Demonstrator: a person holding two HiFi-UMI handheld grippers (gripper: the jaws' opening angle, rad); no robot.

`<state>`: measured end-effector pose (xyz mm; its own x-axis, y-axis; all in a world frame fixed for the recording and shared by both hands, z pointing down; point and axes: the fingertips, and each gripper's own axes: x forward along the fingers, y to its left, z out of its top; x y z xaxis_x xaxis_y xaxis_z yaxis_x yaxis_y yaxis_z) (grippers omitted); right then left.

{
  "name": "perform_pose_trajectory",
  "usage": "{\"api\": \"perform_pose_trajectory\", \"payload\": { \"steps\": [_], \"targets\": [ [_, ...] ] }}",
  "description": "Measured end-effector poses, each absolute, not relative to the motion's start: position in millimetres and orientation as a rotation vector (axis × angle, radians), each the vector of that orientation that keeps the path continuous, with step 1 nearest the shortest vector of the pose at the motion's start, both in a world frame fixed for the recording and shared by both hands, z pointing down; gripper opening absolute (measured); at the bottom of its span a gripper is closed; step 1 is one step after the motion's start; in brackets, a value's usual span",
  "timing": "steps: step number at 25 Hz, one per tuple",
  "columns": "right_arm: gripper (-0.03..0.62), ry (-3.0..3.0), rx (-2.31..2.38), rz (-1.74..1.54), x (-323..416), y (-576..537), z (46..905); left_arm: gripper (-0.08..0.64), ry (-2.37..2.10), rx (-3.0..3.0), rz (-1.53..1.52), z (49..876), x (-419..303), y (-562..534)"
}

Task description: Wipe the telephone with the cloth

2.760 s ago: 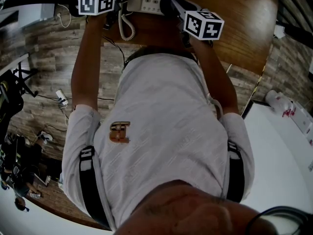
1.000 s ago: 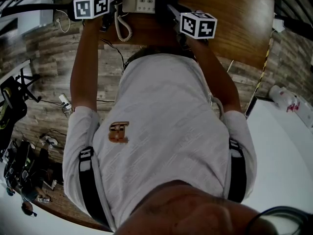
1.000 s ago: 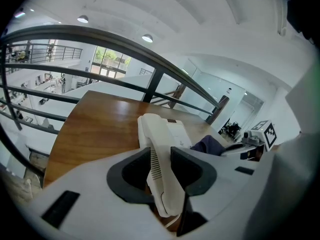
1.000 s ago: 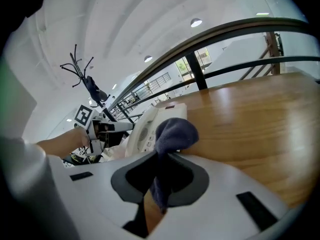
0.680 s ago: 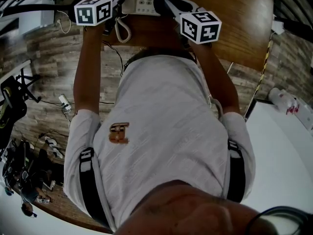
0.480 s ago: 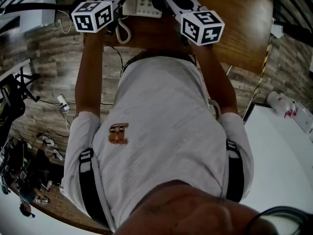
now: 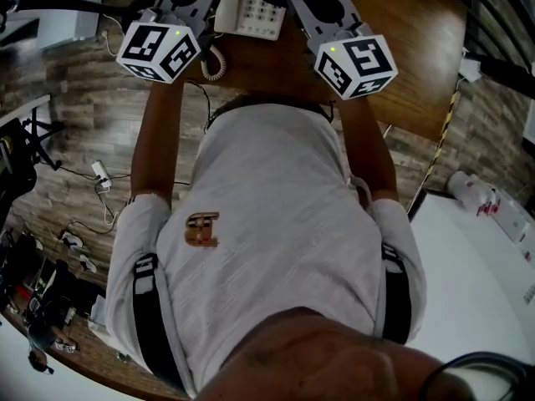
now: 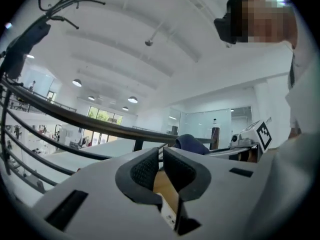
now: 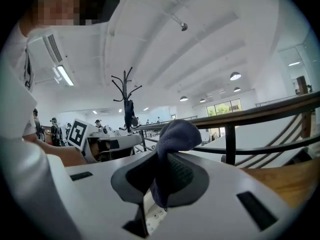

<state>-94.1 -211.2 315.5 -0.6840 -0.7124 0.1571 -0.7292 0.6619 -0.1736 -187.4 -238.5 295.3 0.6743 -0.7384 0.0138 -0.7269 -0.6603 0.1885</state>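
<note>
The right claw (image 9: 162, 159) is clamped on the one cloth (image 9: 175, 131), a dark blue wad bulging up past its pads. The left claw (image 8: 161, 153), its jaws having just been closing to a thin slit, grips nothing. The single white push-button telephone (image 7: 253, 8) lies on the wooden bench (image 7: 401, 48), between and below the two claws, with its coiled cord (image 7: 216, 57) beside the left claw.
</note>
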Motion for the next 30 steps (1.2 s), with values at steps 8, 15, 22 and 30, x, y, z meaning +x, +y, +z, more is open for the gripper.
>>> {"api": "perform_pose_trajectory", "payload": {
  "steps": [8, 15, 22, 30],
  "targets": [
    [0.060, -2.932, 1.219, 0.130, -101.3, -201.4, 280.9, 0.025, -1.282, 2.830, -0.210, 259.3, -185.5, -224.6],
    [0.060, -3.001, 1.216, 0.032, -103.1, -193.5, 264.4, 0.018, -1.292, 2.880, -0.224, 254.1, -181.7, -222.2],
    [0.060, -2.990, 1.230, 0.003, -100.4, -185.0, 264.4, 0.018, -1.283, 2.886, -0.224, 254.5, -177.4, -218.6],
    [0.060, -2.984, 1.231, 0.005, -95.0, -179.7, 267.9, 0.018, -1.282, 2.886, -0.215, 257.5, -172.2, -212.6]
  ]
}}
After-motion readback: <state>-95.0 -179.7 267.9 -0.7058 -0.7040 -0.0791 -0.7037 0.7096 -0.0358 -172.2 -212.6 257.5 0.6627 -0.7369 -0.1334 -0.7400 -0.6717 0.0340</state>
